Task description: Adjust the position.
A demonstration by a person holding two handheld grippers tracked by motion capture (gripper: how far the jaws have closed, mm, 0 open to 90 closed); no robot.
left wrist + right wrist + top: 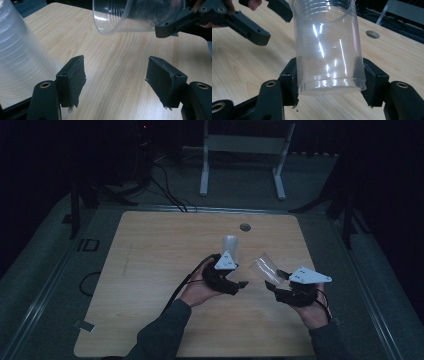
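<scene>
The clear plastic cup (328, 47) sits clamped near its base between the jaws of my right claw (272, 281), tipped on its side above the worktop (150, 265) with its open mouth aimed toward my left claw (116, 82). My left claw stands apart with bare wood between its jaws, gripping nothing. Just beside its left jaw, an upside-down frosted cup (20, 57) stands on the worktop, well clear of the held cup.
</scene>
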